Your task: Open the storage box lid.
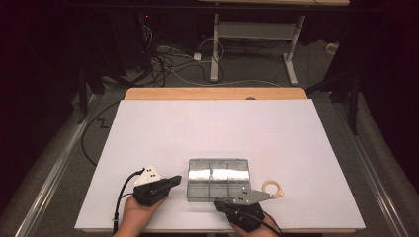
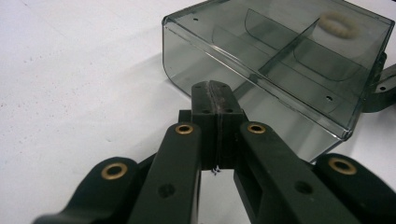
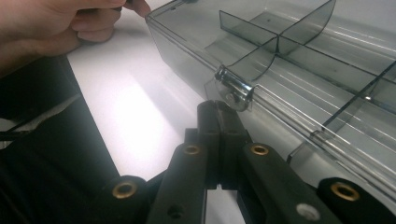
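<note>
A white board [image 1: 217, 128] is covering the table, with a clear plastic box [image 1: 218, 178] lying near your edge. You are holding your left gripper [image 1: 174, 180] just left of the box and your right gripper [image 1: 269, 195] at its front right corner, beside a tape ring [image 1: 272, 187].

Your left gripper's [image 2: 215, 88] jaws are pressing together, empty, at the box's [image 2: 280, 60] wall.

Your right gripper's [image 3: 218, 109] jaws are also sitting closed, just below the box's metal latch [image 3: 235, 88].

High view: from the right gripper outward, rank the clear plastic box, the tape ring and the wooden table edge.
1. Clear plastic box, just ahead of the right gripper, to its left.
2. Tape ring, ahead of its fingers, about as close; too close to call.
3. Wooden table edge, far side.
</note>
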Available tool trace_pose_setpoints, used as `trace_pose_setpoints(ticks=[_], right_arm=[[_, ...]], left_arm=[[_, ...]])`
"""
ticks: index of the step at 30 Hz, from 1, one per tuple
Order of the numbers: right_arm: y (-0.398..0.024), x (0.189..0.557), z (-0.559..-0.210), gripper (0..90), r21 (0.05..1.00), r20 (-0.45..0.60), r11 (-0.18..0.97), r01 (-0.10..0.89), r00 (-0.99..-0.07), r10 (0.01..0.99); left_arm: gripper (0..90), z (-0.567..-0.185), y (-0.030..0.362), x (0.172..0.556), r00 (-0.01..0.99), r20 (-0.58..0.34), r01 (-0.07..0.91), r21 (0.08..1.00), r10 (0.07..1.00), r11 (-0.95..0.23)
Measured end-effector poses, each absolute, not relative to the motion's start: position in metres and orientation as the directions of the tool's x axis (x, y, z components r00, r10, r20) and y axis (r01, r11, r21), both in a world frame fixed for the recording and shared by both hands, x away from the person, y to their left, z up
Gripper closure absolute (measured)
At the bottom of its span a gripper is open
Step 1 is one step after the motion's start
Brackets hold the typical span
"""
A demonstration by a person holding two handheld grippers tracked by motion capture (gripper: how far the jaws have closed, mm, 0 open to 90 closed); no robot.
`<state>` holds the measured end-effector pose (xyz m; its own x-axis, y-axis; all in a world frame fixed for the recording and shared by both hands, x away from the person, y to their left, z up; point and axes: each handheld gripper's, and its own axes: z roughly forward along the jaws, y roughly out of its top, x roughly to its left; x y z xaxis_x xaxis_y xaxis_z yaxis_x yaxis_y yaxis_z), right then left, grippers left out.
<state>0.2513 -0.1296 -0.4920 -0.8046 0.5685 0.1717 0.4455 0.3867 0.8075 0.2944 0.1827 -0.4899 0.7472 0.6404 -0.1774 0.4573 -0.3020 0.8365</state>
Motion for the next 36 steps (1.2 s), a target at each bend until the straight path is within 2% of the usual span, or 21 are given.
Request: trace_pose_setpoints(ticks=[36], right_arm=[[-0.1350,0.2512,-0.4910,90.0,0.826,0.194,0.346,0.445,-0.801,0.567]], left_arm=[[87.7,-0.4899,0.1828,0.2949,0.749,-0.179,0.459,0.835,0.638,-0.303]])
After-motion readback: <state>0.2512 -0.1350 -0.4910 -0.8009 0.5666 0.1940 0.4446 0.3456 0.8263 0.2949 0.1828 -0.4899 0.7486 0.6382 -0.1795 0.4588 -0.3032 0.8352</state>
